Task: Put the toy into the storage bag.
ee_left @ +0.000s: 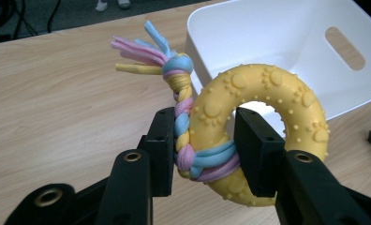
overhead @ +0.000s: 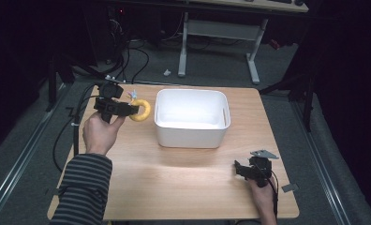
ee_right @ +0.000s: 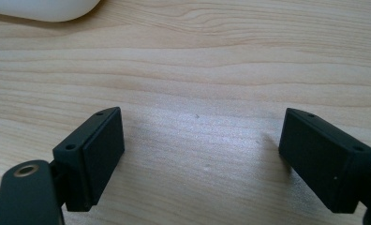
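Left gripper (ee_left: 202,150) clamped on the yellow ring toy (ee_left: 263,136) right at its braided rope (ee_left: 183,126), holding it off the wooden table (overhead: 183,178) at the far left, just beside the left wall of the white bin (overhead: 191,133). Likely a drop into that bin — worth carrying rightward with the ring raised above the rim, centring over the bare floor, then letting go low. Firm squeeze until then, since rubber may twist. Right gripper (ee_right: 202,154) near right, jaws spread wide, holding nothing, low over the wood — best kept out of the way.

No readable text, labels, brands or numbers anywhere.
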### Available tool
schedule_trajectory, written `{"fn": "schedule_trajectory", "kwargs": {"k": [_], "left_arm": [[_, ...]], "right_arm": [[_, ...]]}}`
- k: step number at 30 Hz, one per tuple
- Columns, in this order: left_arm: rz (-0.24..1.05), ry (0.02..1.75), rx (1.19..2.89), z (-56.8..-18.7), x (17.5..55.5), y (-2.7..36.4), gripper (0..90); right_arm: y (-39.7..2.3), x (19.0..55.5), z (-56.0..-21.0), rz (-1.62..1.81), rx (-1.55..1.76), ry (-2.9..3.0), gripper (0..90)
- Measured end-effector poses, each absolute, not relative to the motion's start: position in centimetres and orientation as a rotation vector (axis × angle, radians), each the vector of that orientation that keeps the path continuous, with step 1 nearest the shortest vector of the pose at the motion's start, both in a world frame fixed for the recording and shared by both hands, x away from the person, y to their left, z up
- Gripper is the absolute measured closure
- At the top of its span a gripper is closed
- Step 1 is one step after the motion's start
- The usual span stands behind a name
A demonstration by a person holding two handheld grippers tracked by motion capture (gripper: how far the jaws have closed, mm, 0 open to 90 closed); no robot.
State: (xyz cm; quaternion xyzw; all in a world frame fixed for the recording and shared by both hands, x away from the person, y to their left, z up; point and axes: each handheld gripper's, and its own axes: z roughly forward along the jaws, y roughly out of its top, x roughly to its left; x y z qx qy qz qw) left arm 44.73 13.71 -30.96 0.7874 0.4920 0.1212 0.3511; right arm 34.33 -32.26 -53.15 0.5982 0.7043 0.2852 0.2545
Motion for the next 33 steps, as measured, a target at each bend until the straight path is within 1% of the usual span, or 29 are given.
{"fn": "schedule_trajectory", "kwargs": {"k": [9, 22, 33], "left_arm": [[0.304, 1.234, 2.054, -30.0, 45.8, 11.7, 60.3], [0.281, 1.200, 2.052, -30.0, 46.6, 9.9, 60.3], [0.274, 1.164, 2.091, -30.3, 47.4, 7.6, 60.3]], "right_arm": [[-32.3, 34.3, -53.1, 0.775, 1.625, 1.913, 14.2], [-32.3, 34.3, -53.2, 0.775, 1.625, 1.913, 14.2], [-32.3, 34.3, -53.2, 0.774, 1.625, 1.913, 14.2]]}}
